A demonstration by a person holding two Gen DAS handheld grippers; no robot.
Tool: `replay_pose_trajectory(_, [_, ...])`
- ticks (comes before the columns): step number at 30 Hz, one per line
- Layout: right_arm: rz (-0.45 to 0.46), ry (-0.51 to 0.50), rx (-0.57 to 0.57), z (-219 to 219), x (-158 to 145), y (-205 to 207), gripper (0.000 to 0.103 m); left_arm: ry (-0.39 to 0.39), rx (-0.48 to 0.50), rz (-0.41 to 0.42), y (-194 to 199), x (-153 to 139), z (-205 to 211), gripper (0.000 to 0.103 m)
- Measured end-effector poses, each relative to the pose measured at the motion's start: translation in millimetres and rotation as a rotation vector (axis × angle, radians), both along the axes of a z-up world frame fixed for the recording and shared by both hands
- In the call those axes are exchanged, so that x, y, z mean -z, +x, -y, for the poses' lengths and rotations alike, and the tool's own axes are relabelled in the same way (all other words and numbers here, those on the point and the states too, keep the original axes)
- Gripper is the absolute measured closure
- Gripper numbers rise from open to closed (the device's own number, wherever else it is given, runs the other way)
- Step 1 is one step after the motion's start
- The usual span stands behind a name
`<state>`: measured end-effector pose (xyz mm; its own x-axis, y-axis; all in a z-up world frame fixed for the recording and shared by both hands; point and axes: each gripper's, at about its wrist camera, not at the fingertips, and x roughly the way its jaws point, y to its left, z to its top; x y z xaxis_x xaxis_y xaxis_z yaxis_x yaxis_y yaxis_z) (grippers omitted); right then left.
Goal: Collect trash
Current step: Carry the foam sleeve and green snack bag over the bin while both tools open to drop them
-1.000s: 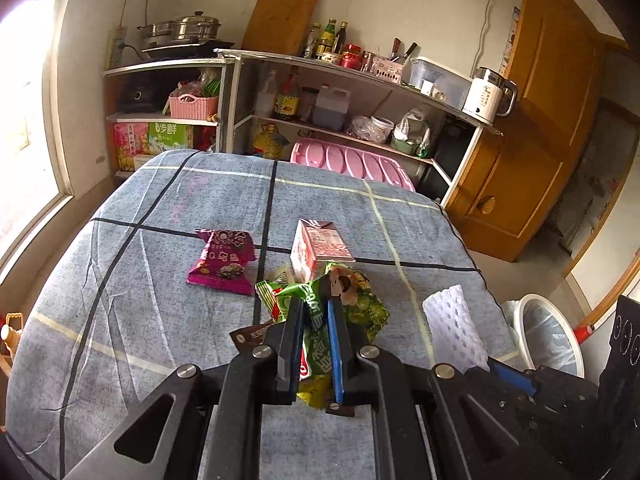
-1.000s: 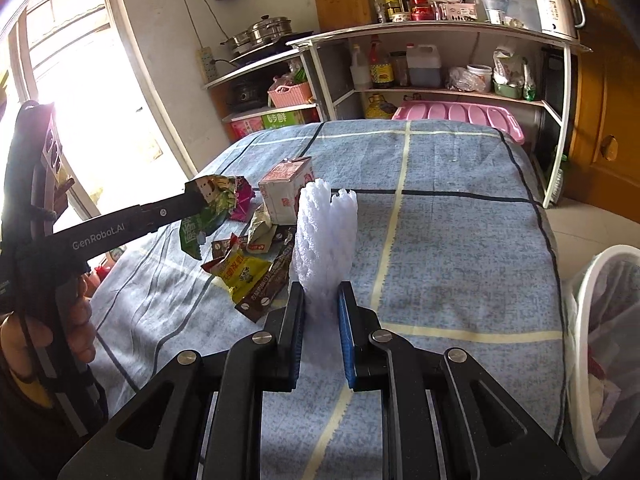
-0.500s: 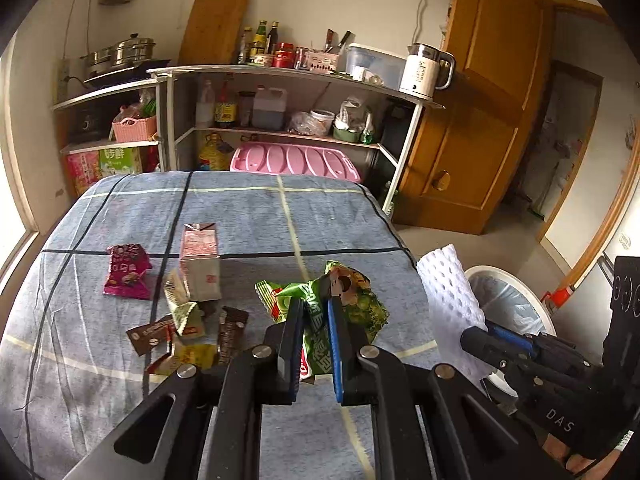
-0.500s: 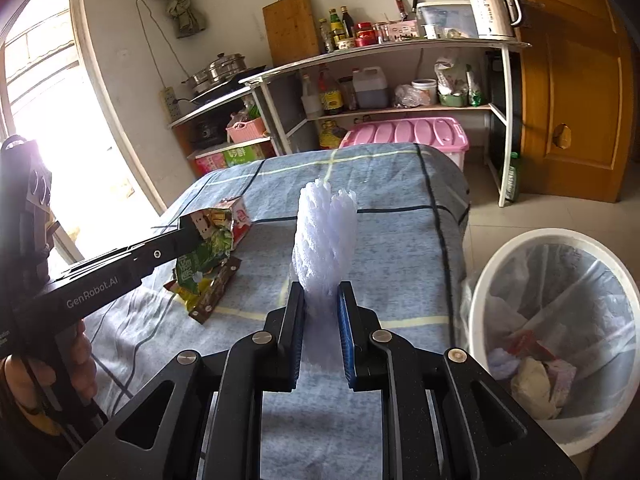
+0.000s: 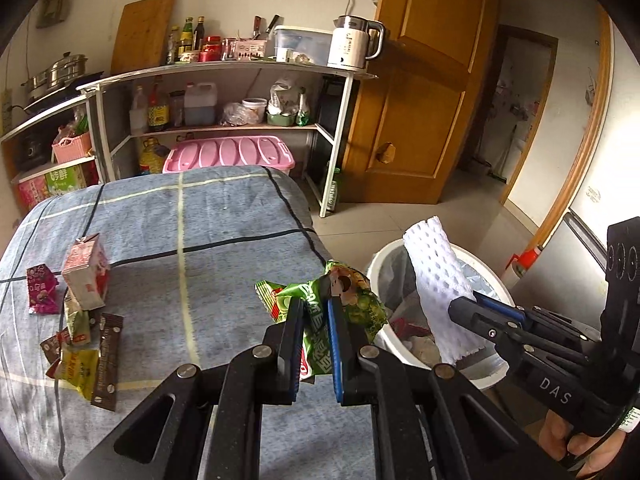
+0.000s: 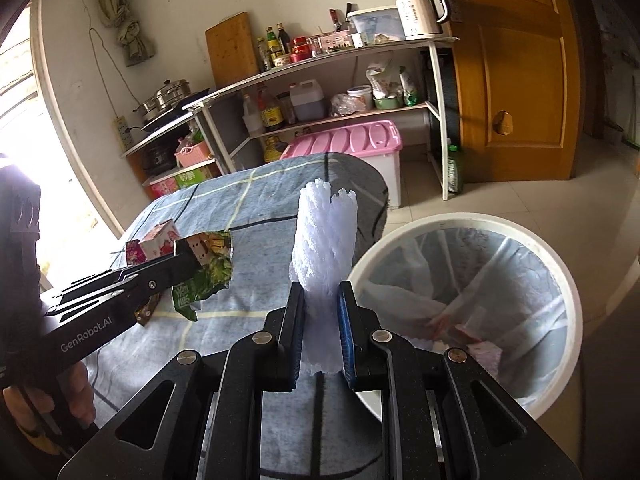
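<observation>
R tool (image 6: 322, 320) clamps foam net (image 6: 325, 236) beside bin (image 6: 472, 224); L tool (image 5: 315, 316) clamps green wrapper (image 5: 320, 300).

Black left hand-held gripper (image 5: 315, 308), right hand-held gripper (image 6: 318, 304): silver screws, blue pads, "DAS", "GenRobot.AI" lettering.

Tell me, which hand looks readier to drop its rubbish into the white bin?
Probably the right. Its right gripper holds the white foam net over the bin. The left gripper, clamping the green snack bag, is at the table's edge beside the bin.
</observation>
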<state>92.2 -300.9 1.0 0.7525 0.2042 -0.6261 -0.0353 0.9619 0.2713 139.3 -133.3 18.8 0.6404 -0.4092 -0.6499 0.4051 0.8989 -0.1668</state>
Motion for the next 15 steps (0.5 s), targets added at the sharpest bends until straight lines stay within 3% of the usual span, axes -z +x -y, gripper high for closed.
replay_pose_trajectory(15, [-0.048, -0.024, 0.169, 80, 16, -10, 0.086, 0.026, 0.145, -0.014, -7, 16, 95, 0.091])
